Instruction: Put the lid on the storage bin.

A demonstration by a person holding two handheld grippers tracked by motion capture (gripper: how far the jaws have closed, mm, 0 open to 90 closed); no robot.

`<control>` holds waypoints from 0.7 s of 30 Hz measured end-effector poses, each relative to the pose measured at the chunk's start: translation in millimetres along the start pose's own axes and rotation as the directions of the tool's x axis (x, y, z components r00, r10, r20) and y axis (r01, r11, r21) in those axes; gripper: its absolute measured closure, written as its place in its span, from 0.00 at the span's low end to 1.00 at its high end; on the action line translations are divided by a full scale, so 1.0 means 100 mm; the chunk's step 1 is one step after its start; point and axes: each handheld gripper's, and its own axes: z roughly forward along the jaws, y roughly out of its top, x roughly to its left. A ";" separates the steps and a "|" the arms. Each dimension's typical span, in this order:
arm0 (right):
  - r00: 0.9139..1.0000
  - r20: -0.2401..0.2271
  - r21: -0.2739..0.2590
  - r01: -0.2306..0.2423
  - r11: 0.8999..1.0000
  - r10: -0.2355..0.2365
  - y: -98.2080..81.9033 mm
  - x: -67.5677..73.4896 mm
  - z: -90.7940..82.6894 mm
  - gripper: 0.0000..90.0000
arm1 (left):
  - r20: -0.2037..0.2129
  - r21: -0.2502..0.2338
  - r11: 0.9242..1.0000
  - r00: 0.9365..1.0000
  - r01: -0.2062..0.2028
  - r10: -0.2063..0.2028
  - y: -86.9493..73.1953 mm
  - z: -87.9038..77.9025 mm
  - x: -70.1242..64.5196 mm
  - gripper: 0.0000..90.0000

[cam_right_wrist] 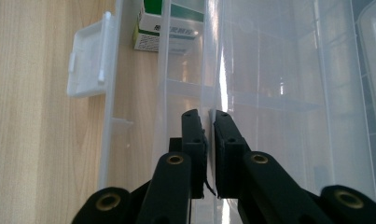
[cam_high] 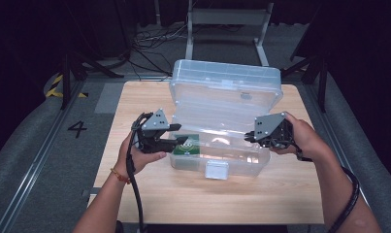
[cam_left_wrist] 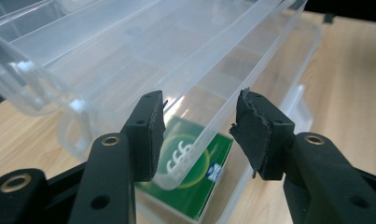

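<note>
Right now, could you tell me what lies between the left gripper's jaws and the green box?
In the left gripper view, the clear bin's near wall lies between the open left gripper and the green box, which sits inside the bin.

The bin (cam_high: 241, 160) sits on the tabletop (cam_high: 135, 184), lid (cam_high: 227, 80) raised behind it. The box (cam_high: 187, 144) lies inside, just beyond and below the left jaws. The right jaws clamp the bin's right wall.
</note>
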 end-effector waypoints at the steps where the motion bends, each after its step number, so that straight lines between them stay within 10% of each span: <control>1: 1.000 -0.007 0.002 -0.002 1.000 0.002 0.00 0.01 0.00 0.95 | 0.018 -0.011 1.000 1.000 0.004 -0.004 0.02 -0.01 0.01 0.62; 21: 1.000 -0.026 0.002 0.017 1.000 -0.017 -0.02 0.11 0.04 0.94 | -0.052 -0.093 0.995 0.998 0.030 -0.035 0.31 -0.09 0.19 0.80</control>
